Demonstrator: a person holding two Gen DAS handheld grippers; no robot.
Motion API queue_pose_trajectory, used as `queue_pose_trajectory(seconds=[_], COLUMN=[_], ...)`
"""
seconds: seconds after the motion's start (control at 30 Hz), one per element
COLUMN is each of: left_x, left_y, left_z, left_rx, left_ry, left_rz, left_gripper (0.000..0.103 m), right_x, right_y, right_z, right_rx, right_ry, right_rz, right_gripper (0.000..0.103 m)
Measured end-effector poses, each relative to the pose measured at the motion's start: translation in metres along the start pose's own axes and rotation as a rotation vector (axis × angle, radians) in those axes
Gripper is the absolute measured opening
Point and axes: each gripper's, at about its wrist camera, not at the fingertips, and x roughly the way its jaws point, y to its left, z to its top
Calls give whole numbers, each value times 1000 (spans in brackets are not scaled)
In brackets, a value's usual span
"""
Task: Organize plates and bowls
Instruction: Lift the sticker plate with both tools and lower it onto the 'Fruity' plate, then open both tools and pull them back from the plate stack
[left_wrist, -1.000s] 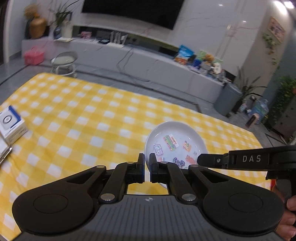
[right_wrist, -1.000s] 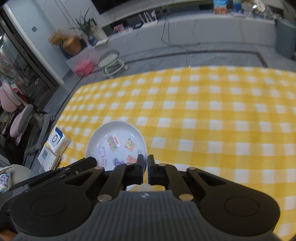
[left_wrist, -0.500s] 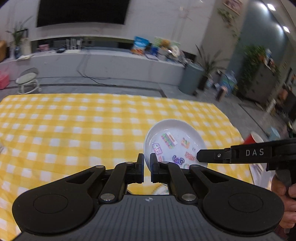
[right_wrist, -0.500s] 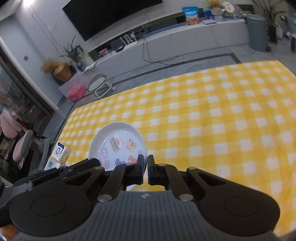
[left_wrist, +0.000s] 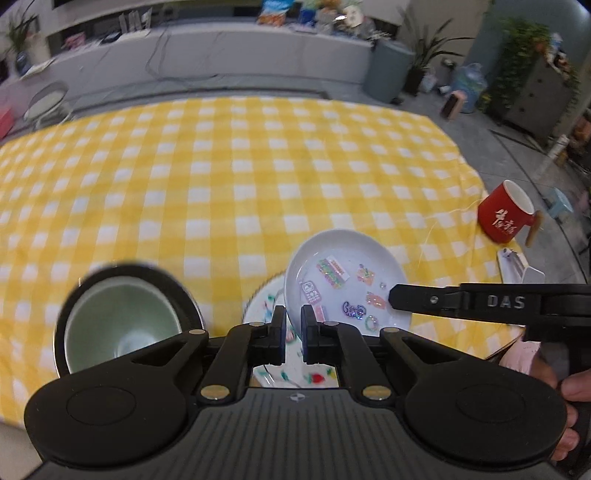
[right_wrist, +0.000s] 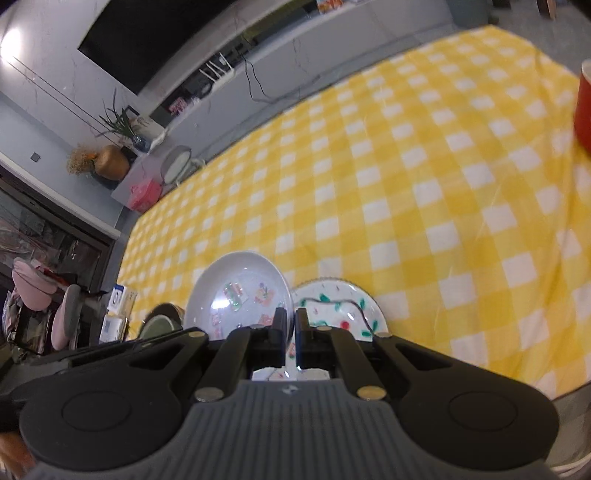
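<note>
While both grippers clench opposite rims of the white sticker plate (left_wrist: 347, 280), left gripper (left_wrist: 293, 325) and right gripper (right_wrist: 290, 326) hold it above the floral plate (right_wrist: 338, 306) on the checked worktop (left_wrist: 221, 177), beside a green bowl (left_wrist: 118, 325).

A red mug (left_wrist: 506, 216) sits near the yellow checked tablecloth's (left_wrist: 229, 177) edge

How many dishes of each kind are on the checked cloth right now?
Plates: 2, a white sticker plate held by both hand-held grippers (left, right) and a floral plate under it.
Bowls: 1, a green bowl.
Mugs: 1, a red mug.
Total: 4.
</note>
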Motion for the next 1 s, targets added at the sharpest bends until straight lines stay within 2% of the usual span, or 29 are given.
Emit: queue_pose_trajectory(seconds=[0.1, 0.23, 0.4, 0.67, 0.77, 0.83, 0.93, 1.0], left_x=[2, 15, 32, 54, 60, 63, 66, 67], left_y=[-8, -15, -24, -13, -6, -2, -1, -2], left_z=[-12, -24, -41, -49, -49, -48, -45, -44], left_rx=[-21, -67, -68, -108, -123, -132, -121, -91], left_ry=[14, 70, 81, 129, 142, 142, 134, 135], left_rz=[26, 50, 124, 93, 85, 65, 74, 83], left_gripper=[10, 12, 14, 16, 18, 20, 25, 36], right_x=[3, 11, 24, 48, 53, 59, 64, 65], right_y=[-16, -24, -38, -47, -42, -39, -37, -36], right_z=[-2, -4, -8, -9, -9, -10, -12, -11], right_rx=[44, -1, -17, -20, -50, -86, -111, -112], right_ry=[38, 68, 77, 107, 98, 84, 68, 68], right_rz=[19, -8, 12, -27, -23, -50, -58, -55], right_gripper=[3, 3, 3, 6, 6, 6, 6, 6])
